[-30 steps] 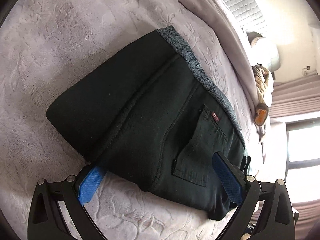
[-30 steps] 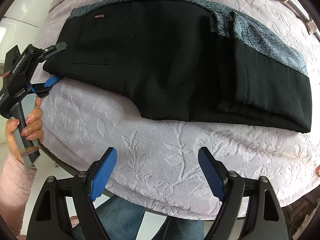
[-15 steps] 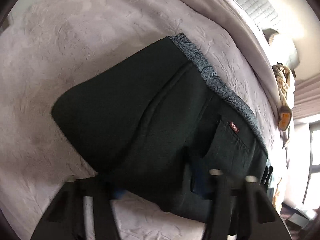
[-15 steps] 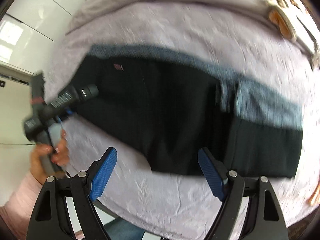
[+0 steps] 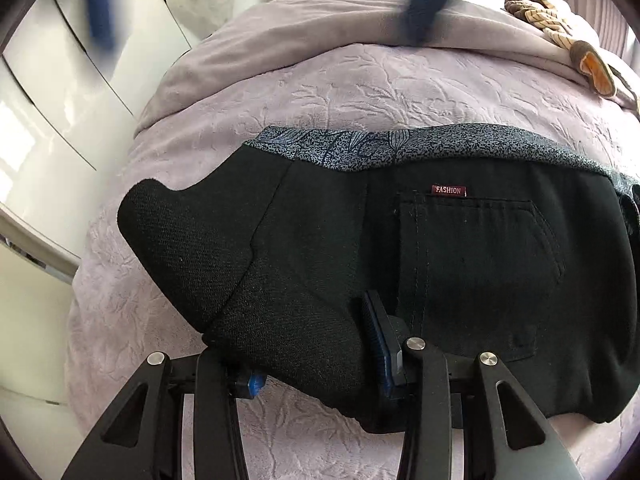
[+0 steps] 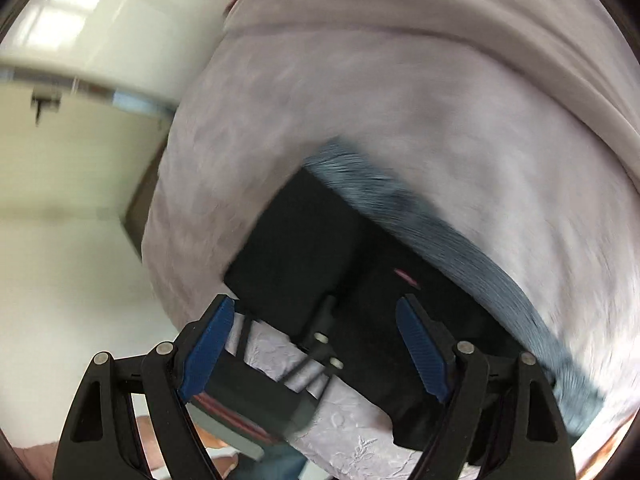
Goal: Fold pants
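The pants (image 5: pixel 400 264) lie folded on the lilac embossed bedspread (image 5: pixel 360 92), near its front edge; the fabric is black, with a grey patterned lining strip (image 5: pixel 360 148) exposed along the far edge; a back pocket (image 5: pixel 480 264) faces up, with a red label (image 5: pixel 451 190) (marked FASHION) just above it.

The left gripper (image 5: pixel 316 352) is clenched on the near edge of the pants; a bulge of black cloth sits between its two fingers; one blue pad (image 5: pixel 378 344) presses the cloth from the right, and the other pad (image 5: pixel 252 381) shows only at its tip beneath the fold.

The right gripper (image 6: pixel 316 356) is released, its blue pads (image 6: pixel 420 352) set wide apart; it hangs above the near corner of the pants (image 6: pixel 304 256) and grasps nothing; this view is motion-blurred. In the left wrist view the right gripper's pads appear as blurred blue shapes at the top edge.

Between the right gripper's fingers, the left gripper's body (image 6: pixel 256 396) shows at the bed edge, touching the pants.

White cabinet doors (image 5: pixel 52 140) stand left of the bed; a brown striped item (image 5: pixel 544 12) lies at the far right of the bed.
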A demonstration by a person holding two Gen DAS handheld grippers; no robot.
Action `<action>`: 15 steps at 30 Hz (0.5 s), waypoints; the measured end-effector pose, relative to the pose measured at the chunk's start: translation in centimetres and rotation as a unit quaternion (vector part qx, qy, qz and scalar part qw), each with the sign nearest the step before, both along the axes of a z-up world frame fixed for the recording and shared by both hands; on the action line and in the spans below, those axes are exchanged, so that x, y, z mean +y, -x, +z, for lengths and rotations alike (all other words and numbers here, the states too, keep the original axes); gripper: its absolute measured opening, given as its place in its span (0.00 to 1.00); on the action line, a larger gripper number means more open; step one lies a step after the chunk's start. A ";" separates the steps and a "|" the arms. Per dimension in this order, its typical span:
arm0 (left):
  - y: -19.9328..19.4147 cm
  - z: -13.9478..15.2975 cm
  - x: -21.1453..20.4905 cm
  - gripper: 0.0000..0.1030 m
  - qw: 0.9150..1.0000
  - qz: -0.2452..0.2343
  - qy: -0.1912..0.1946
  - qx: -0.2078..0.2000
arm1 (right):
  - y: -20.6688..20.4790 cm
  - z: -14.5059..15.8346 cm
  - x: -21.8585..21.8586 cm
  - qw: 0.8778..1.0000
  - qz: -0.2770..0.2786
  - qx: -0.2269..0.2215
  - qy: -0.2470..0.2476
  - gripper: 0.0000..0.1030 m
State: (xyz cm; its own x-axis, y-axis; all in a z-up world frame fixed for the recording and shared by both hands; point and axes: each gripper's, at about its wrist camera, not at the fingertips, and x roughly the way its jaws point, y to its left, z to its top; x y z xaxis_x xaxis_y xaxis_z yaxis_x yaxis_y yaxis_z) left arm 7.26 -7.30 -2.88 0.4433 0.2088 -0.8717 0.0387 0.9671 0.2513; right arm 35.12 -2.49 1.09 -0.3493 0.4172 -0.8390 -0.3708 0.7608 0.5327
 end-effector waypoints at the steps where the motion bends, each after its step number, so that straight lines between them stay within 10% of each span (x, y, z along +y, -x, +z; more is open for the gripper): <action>1: 0.0 -0.1 -0.5 0.42 1.000 -0.002 -0.003 -0.002 | -0.1 -0.5 1.4 1.000 0.019 0.007 0.004 0.83; 8: 0.4 0.1 -1.1 0.42 1.000 -0.007 -0.014 -0.010 | 0.7 -5.6 10.3 0.985 0.136 0.075 0.077 0.83; 9: 0.3 0.1 -1.2 0.42 1.000 -0.009 -0.014 -0.008 | 0.9 -6.4 10.7 0.981 0.146 0.081 0.095 0.74; 10: 0.3 0.0 -1.3 0.42 1.000 -0.009 -0.016 -0.001 | 1.0 -6.8 10.8 0.980 0.150 0.086 0.100 0.30; 11: 0.4 0.4 -1.6 0.42 1.000 -0.014 -0.020 -0.006 | 1.0 -7.1 10.7 0.979 0.147 0.095 0.101 0.19; 15: 0.9 2.5 -3.1 0.42 0.998 -0.040 -0.038 -0.027 | 0.6 -4.6 8.4 0.987 0.134 0.068 0.064 0.17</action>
State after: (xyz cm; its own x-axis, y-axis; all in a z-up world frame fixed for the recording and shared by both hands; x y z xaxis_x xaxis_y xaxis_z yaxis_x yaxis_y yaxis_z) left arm 6.36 -10.42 -0.37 0.5082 0.2354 -0.8285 0.1001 0.9393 0.3283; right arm 34.50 5.94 -3.56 -0.5465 0.1885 -0.8159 -0.4993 0.7089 0.4982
